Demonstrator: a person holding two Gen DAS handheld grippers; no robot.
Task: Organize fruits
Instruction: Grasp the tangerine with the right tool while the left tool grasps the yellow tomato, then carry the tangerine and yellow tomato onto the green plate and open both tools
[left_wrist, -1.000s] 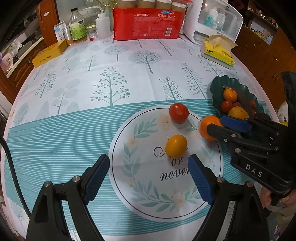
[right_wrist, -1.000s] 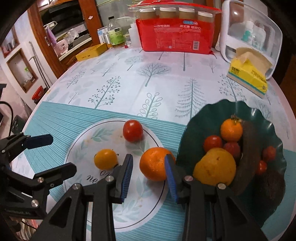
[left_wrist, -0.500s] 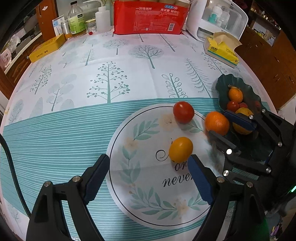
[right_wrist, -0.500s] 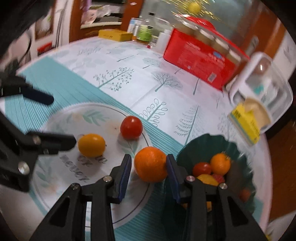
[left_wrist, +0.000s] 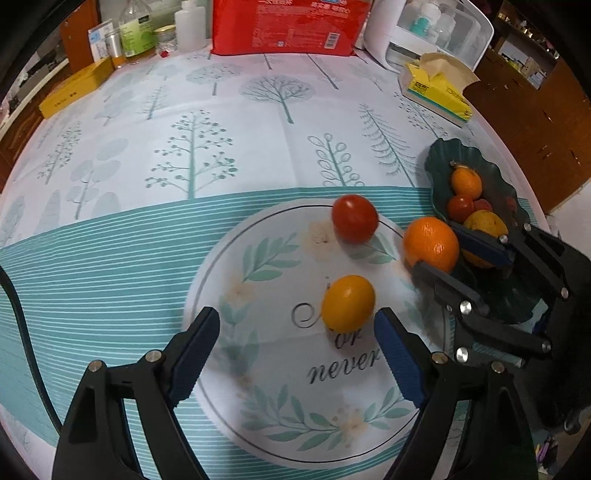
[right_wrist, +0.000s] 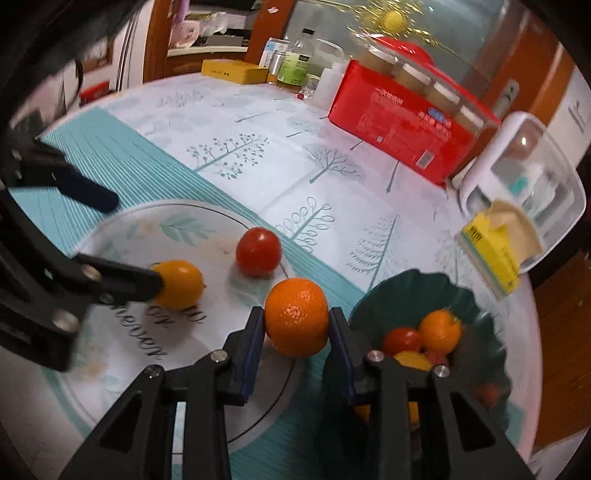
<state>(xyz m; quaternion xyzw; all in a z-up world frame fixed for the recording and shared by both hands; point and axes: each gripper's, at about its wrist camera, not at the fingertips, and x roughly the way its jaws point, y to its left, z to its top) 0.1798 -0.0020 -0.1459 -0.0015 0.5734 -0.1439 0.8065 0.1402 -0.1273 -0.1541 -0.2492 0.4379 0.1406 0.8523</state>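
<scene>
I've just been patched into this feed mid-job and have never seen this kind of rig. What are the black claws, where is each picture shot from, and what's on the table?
There is no robot: a person holds a two-finger gripper in each hand, with a fisheye camera on each looking along its fingers.

In the left wrist view, the left gripper is open, its blue-padded fingers just short of the yellow fruit on the tablecloth.

In the right wrist view, the right gripper is shut on the orange, beside the green bowl, which already holds several fruits.

A tomato also lies loose on the cloth. At the far edge stand a red package, a tissue box and some bottles.
</scene>
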